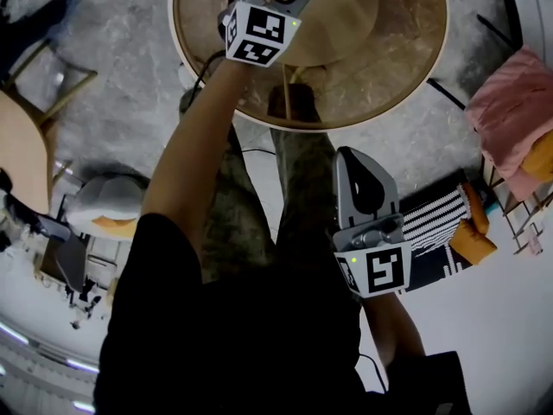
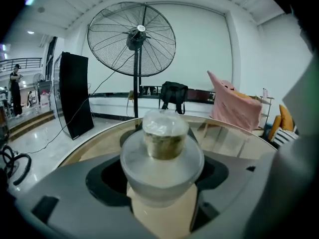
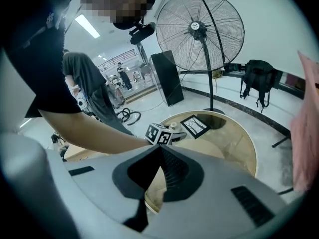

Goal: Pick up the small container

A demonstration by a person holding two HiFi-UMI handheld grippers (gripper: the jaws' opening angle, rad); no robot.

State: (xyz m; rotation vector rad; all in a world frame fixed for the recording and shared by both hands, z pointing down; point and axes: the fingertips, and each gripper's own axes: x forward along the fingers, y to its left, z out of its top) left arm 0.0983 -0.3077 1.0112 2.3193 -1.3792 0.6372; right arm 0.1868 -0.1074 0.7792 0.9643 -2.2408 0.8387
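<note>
White hall walls are standing behind a tall pedestal fan (image 2: 132,39), with a black bag (image 2: 173,92) on the ledge beneath it and a pink cloth (image 2: 234,106) draped off to the right. Below them, the round worktop (image 1: 406,50) is filling the top of your head view.

You are reaching your left arm out over that worktop. Your left gripper (image 2: 163,156) is pinching the small container (image 2: 164,129): its wide, cloudy lower part is sitting squeezed between the two dark pads, one on each side. Its narrower clear top, with something brownish inside, is poking up above them. You cannot tell from these views whether it is touching the worktop or hanging just over it.

You are holding your right gripper (image 3: 160,151) back by your body, well apart from the worktop, with its pads pressed together on nothing. It is looking toward your outstretched arm and a framed picture (image 3: 194,125) lying flat on the worktop.
</note>
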